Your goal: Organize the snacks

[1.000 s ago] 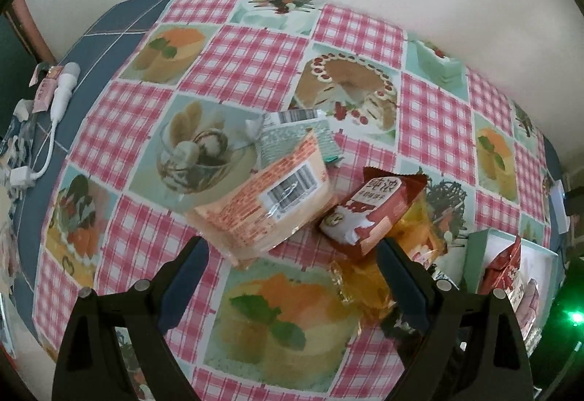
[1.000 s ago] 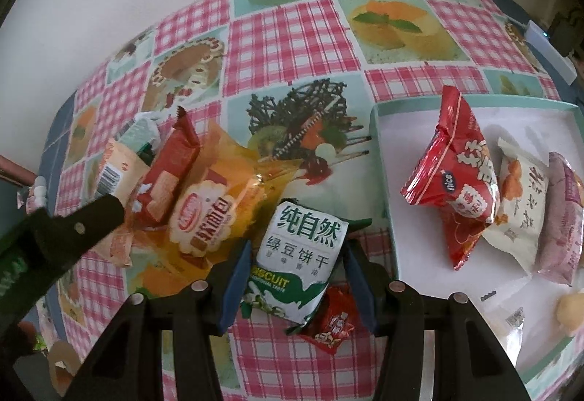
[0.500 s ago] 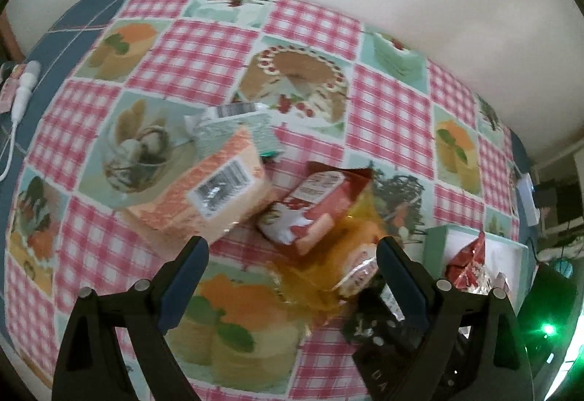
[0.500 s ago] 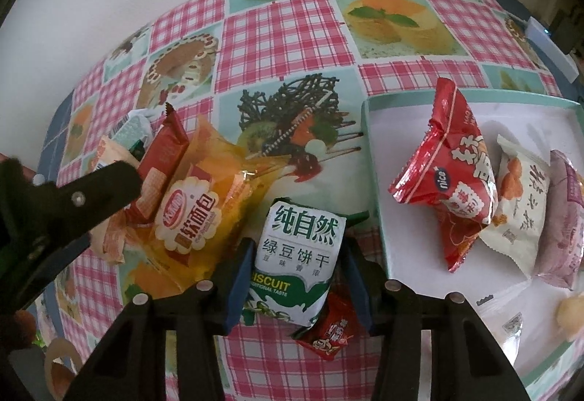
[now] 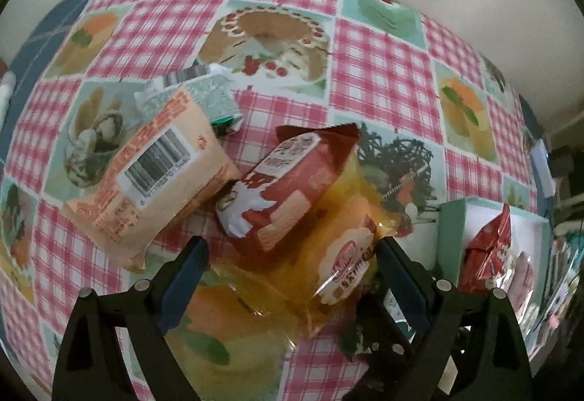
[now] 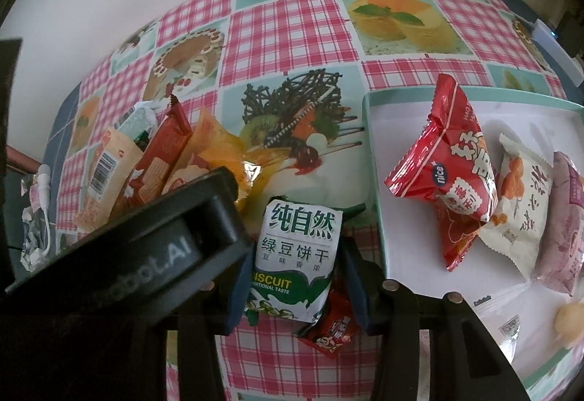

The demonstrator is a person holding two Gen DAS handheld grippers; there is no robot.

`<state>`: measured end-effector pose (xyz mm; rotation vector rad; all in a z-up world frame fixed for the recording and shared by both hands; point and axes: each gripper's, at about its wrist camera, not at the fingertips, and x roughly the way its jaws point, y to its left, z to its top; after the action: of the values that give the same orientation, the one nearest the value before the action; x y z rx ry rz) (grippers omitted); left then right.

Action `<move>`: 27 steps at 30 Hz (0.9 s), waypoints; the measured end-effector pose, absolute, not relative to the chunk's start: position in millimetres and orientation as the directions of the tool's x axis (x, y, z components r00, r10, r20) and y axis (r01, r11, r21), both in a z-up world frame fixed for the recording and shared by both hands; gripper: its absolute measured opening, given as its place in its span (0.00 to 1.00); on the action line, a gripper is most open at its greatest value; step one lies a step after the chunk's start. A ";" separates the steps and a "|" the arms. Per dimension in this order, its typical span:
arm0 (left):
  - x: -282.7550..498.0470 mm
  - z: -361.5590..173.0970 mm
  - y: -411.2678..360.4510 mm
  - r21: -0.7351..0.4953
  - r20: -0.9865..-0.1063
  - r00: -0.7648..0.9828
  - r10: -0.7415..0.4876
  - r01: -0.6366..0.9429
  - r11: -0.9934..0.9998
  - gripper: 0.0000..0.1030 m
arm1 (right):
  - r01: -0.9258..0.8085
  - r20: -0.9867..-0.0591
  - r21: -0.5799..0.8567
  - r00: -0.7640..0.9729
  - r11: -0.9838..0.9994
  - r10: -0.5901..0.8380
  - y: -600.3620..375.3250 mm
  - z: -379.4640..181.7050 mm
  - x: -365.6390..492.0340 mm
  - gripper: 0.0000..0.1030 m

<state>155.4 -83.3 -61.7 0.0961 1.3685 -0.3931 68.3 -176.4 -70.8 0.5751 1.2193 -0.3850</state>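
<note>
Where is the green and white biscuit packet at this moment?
In the right wrist view, the biscuit packet sits low in the centre, between the right gripper fingers, just left of the tray and over a small red packet.

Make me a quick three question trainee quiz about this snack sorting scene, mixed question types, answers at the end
1. True or false: the right gripper is clamped on the green and white biscuit packet.
2. Multiple choice: the red packet marked "nice" lies
A. in the tray
B. on the tablecloth
C. between the left gripper's fingers
3. Fill in: the left gripper, jaws wide apart, straddles the yellow ____ and grips nothing.

Key
1. True: both pads press on its sides.
2. A
3. Bread packet, with the red wafer packet lying across it.
</note>
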 end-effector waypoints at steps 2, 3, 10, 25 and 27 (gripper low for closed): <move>157.7 -61.3 -77.5 -0.167 -0.964 0.148 -0.220 0.305 0.937 0.90 | 0.567 -0.951 0.208 0.308 0.797 0.029 -176.4 -70.6 67.9 0.48; 158.8 -60.6 -74.4 -0.164 -0.964 0.153 -0.217 0.297 0.941 0.89 | 0.568 -0.951 0.209 0.307 0.796 0.030 -176.5 -70.3 67.7 0.48; 162.5 -57.5 -60.3 -0.201 -0.959 0.144 -0.245 0.268 0.942 0.75 | 0.569 -0.950 0.213 0.309 0.794 0.034 -176.5 -68.6 67.1 0.47; 142.4 -51.8 -83.1 -0.088 -0.980 0.133 -0.149 0.381 0.920 0.57 | 0.556 -0.953 0.206 0.299 0.805 0.037 -172.3 -64.4 58.9 0.44; 139.4 -51.0 -77.2 -0.093 -0.981 0.125 -0.148 0.367 0.926 0.55 | 0.550 -0.955 0.200 0.296 0.811 0.035 -171.5 -63.6 57.9 0.44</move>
<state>139.4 -77.2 -51.0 0.1874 1.3978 -0.3784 57.9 -171.5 -63.6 0.5595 1.2371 -0.3670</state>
